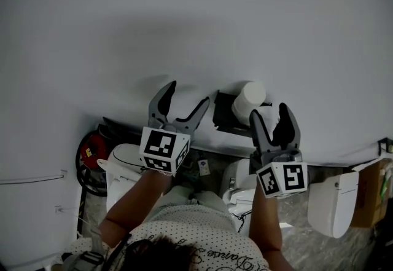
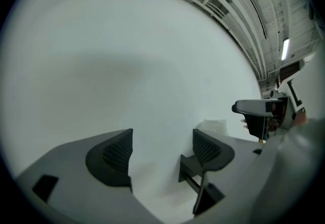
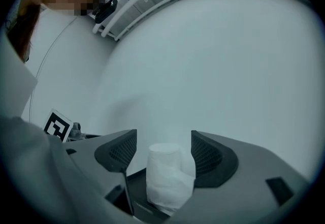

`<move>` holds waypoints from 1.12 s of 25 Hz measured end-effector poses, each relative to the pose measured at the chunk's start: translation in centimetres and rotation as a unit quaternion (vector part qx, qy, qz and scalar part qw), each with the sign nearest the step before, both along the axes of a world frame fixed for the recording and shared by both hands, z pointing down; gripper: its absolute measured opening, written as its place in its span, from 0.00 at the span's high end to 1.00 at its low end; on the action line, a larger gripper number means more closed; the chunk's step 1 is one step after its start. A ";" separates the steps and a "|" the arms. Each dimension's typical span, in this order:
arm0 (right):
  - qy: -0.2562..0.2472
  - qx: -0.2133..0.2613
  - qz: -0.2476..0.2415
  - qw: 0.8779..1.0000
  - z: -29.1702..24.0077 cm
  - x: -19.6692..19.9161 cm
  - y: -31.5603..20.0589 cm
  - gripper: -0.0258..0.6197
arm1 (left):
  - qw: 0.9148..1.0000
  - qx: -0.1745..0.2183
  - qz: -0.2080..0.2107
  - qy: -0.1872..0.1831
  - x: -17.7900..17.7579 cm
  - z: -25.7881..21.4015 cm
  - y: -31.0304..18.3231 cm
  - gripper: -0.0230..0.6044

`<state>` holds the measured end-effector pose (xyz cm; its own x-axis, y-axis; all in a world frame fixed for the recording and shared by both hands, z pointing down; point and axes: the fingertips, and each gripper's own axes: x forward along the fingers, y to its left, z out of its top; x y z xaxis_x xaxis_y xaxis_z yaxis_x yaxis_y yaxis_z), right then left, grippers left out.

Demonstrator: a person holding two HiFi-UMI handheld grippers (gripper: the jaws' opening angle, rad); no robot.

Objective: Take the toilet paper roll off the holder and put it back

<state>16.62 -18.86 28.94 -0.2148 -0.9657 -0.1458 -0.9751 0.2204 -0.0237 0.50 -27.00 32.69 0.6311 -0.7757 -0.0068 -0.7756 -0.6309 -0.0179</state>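
Observation:
A white toilet paper roll sits on a black holder fixed to the white wall. My right gripper is open just to the right of the roll, its left finger close beside it. In the right gripper view the roll stands upright on the holder between and just beyond the open jaws of the right gripper; no pad presses on it. My left gripper is open and empty, left of the holder. In its own view the left gripper faces the holder, and the roll peeks over the right jaw.
The wall fills most of the head view. Below it stand a white toilet, another white fixture, a red object and a cardboard box. The right gripper shows at the right of the left gripper view.

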 end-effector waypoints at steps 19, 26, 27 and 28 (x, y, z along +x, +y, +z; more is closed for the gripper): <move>0.020 -0.082 -0.077 0.993 3.0 -0.7 -4.3 0.31 | 0.999 -0.018 -0.037 0.001 0.9 0.9 -2.7 0.40; 0.038 -0.137 -0.107 0.984 5.0 -1.6 -5.2 0.34 | 0.999 -0.022 -0.048 0.001 0.7 1.3 -3.0 0.40; 0.039 -0.142 -0.108 0.983 5.1 -1.6 -5.3 0.35 | 0.998 -0.023 -0.050 0.001 0.6 1.3 -3.1 0.40; 0.040 -0.147 -0.109 0.982 5.2 -1.5 -5.4 0.35 | 0.998 -0.024 -0.051 0.001 0.4 1.3 -3.2 0.40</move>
<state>15.09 -24.29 34.15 -0.4206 -0.8934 0.1578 -0.9068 0.4193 -0.0429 0.95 -30.21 34.03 0.5482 -0.8357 0.0312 -0.8363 -0.5482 0.0120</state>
